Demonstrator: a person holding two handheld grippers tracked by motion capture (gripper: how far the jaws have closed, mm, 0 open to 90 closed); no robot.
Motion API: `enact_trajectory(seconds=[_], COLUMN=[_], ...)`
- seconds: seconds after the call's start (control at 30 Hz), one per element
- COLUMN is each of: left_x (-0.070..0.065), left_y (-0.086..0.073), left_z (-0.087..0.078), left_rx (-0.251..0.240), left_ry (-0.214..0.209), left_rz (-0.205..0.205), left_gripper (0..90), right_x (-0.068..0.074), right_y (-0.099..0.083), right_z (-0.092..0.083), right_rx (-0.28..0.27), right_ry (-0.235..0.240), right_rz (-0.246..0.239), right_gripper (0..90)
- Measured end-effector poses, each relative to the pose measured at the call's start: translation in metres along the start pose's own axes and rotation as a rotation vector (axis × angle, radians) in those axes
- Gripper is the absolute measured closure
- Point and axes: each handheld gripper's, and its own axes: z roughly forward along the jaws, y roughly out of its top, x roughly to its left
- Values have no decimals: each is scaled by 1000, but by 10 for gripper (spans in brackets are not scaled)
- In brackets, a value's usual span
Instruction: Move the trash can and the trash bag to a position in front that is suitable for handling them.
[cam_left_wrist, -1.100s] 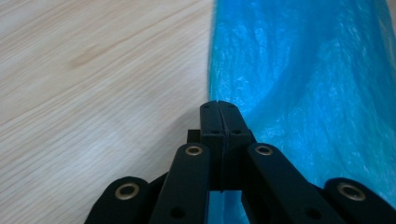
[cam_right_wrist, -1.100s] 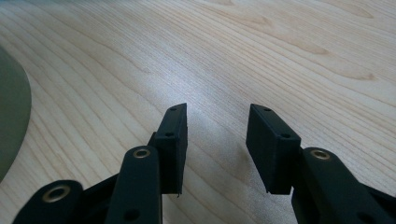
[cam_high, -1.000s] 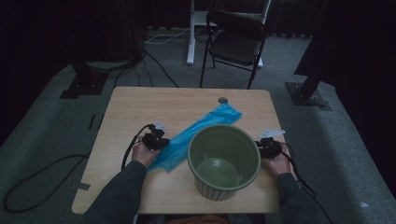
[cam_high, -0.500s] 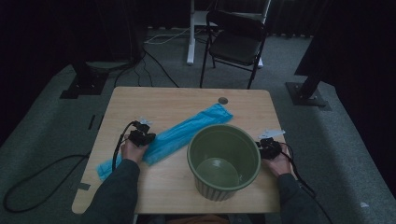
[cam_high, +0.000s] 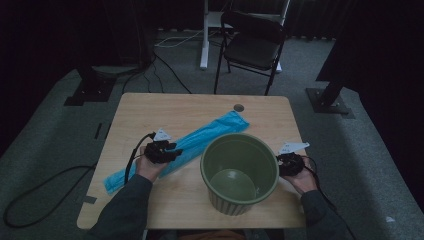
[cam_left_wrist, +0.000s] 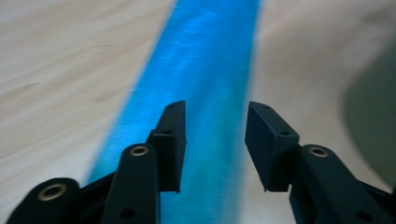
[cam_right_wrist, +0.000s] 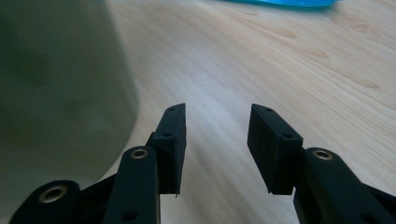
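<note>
A long blue plastic bag (cam_high: 210, 135) lies flat and diagonal across the wooden table (cam_high: 150, 115), from the front left to the back middle. My left gripper (cam_high: 175, 149) hovers over the bag's middle. In the left gripper view the blue bag (cam_left_wrist: 205, 56) runs blurred under the left gripper (cam_left_wrist: 215, 140), whose jaws have just been opening and do not touch it. A large green ribbed pot (cam_high: 227, 204) stands empty at the front right. My right gripper (cam_high: 286, 159) is close beside the pot's right side. Its jaws have just opened a little wider, so the right gripper (cam_right_wrist: 215, 140) stands open over bare wood beside the green pot (cam_right_wrist: 56, 93).
A small round grommet (cam_high: 238, 107) sits near the table's far edge. A folding chair (cam_high: 252, 47) and stand bases (cam_high: 330, 100) are on the carpet beyond the table. Cables trail off the table's left side. The bag's far end (cam_right_wrist: 280, 2) shows at the top of the right gripper view.
The bag, first bunched beside the pot, was drawn out toward the front left and now lies at full length. The left gripper has come back right a little; the right hand hardly moved.
</note>
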Motion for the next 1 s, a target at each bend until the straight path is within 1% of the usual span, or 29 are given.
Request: enact_trajectory(seconds=[0.07,0.1,0.13,0.17,0.2,0.27,0.33,0.47,0.5,0.57,0.6,0.67,0.73,0.77,0.83,1.0], left_x=[-11,-17,-23,-29,-35,-47,-55,-66,-68,-71,-73,-75,-74,-73,-72,-66], left_y=[0,-1,0,0,0,1,2,4,4,4,5,5,5,5,5,5], left_z=[0,0,0,0,0,0,0,1,1,0,0,0,-1,-1,-1,-3], left_rx=[3,3,6,12,13,14,17,8,7,-2,-5,-5,-4,-6,-9,-12], left_ry=[-38,-64,-80,-93,-110,-136,-159,-199,-209,-245,-250,-230,-240,-238,-227,-186], left_rz=[22,31,42,60,72,100,124,141,141,131,138,149,140,138,138,125], left_gripper=[551,548,547,545,539,539,536,536,537,536,537,551,550,551,555,560], right_x=[4,6,8,10,13,15,18,26,28,33,34,36,36,36,35,36], right_y=[-2,-3,-4,-5,-7,-8,-11,-13,-13,-12,-11,-8,-7,-7,-5,6], right_z=[-5,-6,-8,-10,-14,-16,-21,-26,-27,-27,-28,-27,-26,-25,-23,-15], right_rx=[1,5,6,8,11,10,5,1,0,-4,-8,-6,-4,-6,-5,0], right_ry=[17,29,38,44,54,63,80,114,126,147,157,156,156,159,160,158], right_rz=[-7,-8,-13,-14,-24,-25,-27,-42,-49,-55,-58,-71,-64,-63,-59,-63], right_gripper=[545,537,534,531,526,525,524,523,522,521,527,529,529,529,531,541])
